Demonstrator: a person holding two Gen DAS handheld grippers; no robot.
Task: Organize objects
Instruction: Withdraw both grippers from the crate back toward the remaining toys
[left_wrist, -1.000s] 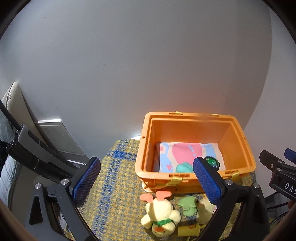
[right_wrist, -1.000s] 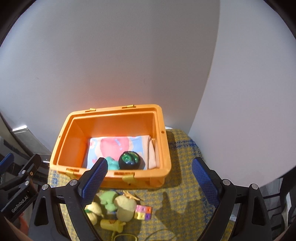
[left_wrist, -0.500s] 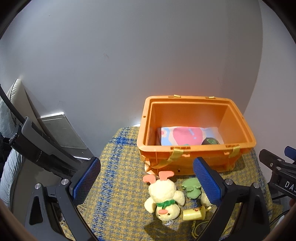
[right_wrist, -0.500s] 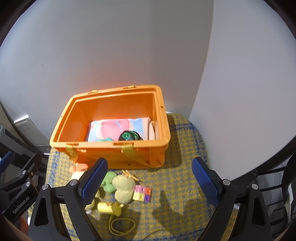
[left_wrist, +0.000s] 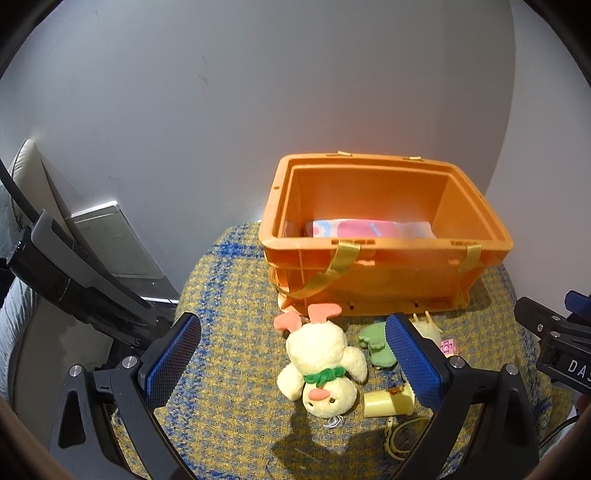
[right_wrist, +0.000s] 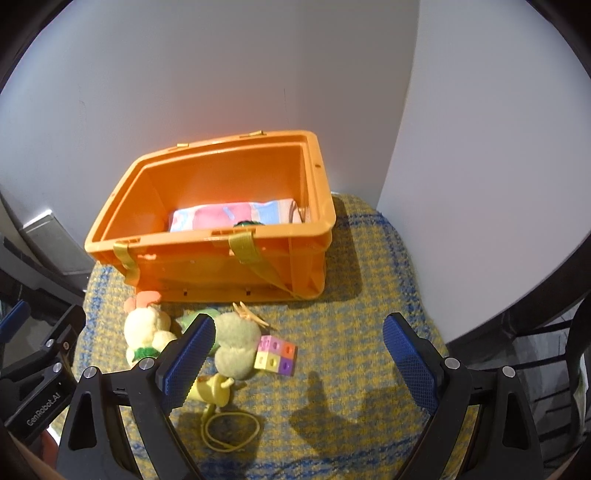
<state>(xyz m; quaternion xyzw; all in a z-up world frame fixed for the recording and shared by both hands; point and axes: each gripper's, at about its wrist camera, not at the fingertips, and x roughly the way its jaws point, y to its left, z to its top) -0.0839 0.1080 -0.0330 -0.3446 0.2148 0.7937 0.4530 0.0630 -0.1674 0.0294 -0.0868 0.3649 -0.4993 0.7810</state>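
An orange crate (left_wrist: 384, 273) (right_wrist: 221, 262) stands on a yellow-blue woven cloth and holds a folded pink-blue cloth (left_wrist: 365, 229) (right_wrist: 229, 216) and a dark green ball (right_wrist: 248, 223). In front lie a yellow plush duck (left_wrist: 321, 369) (right_wrist: 146, 334), a green toy (left_wrist: 375, 343), a pale green plush (right_wrist: 236, 347), a coloured cube block (right_wrist: 276, 355), a yellow cup (left_wrist: 388, 402) (right_wrist: 210, 391) and a yellow cord (right_wrist: 231, 432). My left gripper (left_wrist: 291, 363) is open and empty, above the duck. My right gripper (right_wrist: 299, 360) is open and empty, above the block.
The woven cloth (left_wrist: 229, 332) (right_wrist: 362, 332) covers a small round table set in a corner of grey walls. A dark stand and a grey panel (left_wrist: 110, 243) sit to the left. Black chair legs (right_wrist: 546, 339) show at the right.
Both grippers have pulled back and down from above the crate. The toys in front of the crate have come into fuller view. Both stay open and empty.
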